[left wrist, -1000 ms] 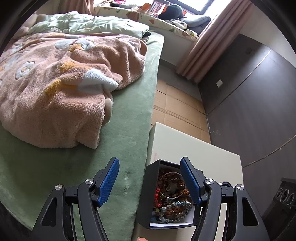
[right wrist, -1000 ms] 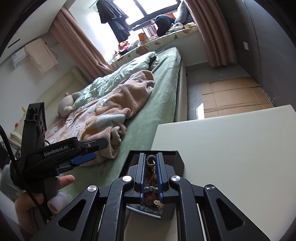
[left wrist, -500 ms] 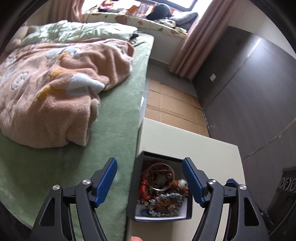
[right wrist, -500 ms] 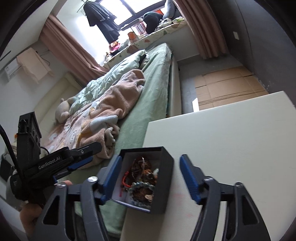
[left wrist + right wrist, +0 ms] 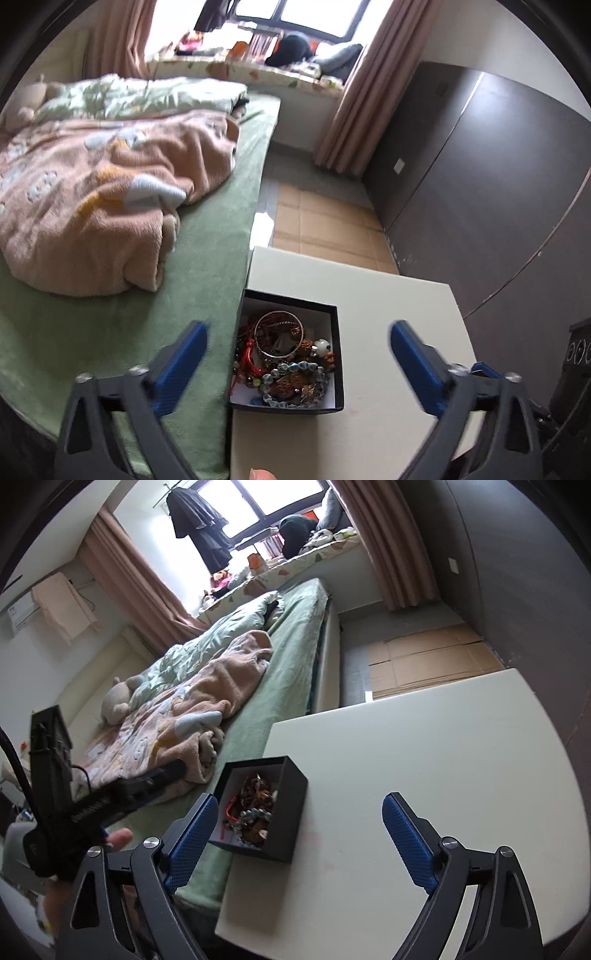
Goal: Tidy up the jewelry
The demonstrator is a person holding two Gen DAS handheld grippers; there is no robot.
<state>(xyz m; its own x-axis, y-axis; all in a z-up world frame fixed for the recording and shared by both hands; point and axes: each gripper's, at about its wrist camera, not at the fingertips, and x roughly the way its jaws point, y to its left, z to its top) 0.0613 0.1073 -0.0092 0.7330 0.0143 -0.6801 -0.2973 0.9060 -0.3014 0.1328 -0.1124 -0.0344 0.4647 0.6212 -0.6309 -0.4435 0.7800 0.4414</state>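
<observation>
A black open box [image 5: 334,339] with a white lining sits at the left edge of a cream table [image 5: 391,306], beside the bed. It holds a heap of jewelry [image 5: 284,360]: a metal bangle, red cords, bead bracelets. My left gripper [image 5: 299,360] is open wide, empty, held above and behind the box. My right gripper [image 5: 301,829] is open and empty, behind the box [image 5: 291,794], with jewelry [image 5: 253,806] showing inside. The left gripper body [image 5: 92,797] shows at the left of the right wrist view.
A bed with a green sheet [image 5: 207,229] and a peach blanket [image 5: 110,195] borders the table's left edge. Cardboard sheets [image 5: 325,225] lie on the floor beyond the table. A dark wall panel [image 5: 498,177] stands on the right. The table [image 5: 424,760] extends right of the box.
My right gripper has opened, letting go of the jewelry in the box, and drawn back. My left gripper has opened wider and risen. The box now sits square on the table's edge.
</observation>
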